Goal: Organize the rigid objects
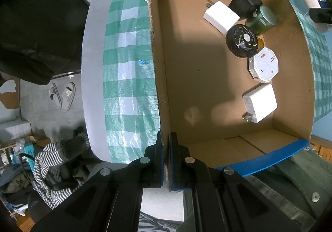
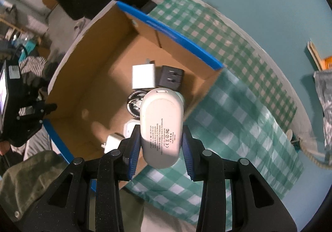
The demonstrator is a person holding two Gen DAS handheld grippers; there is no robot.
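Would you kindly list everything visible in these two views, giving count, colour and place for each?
cardboard box: one, brown with blue edges, on the checked cloth
white chargers: two, white, on the box floor, one at each end of the row
black adapter: one, black, beside the far white charger
round tin: one, dark green, next to the black adapter
round fan-like disc: one, black, mid-row
octagonal case: one, white, mid-row
oval case: one, white, held above the box
checked cloth: one, green and white, on the table
slippers: a pair, grey, on the floor
left gripper: black, clamped on the box wall
right gripper: black, gripping the oval case
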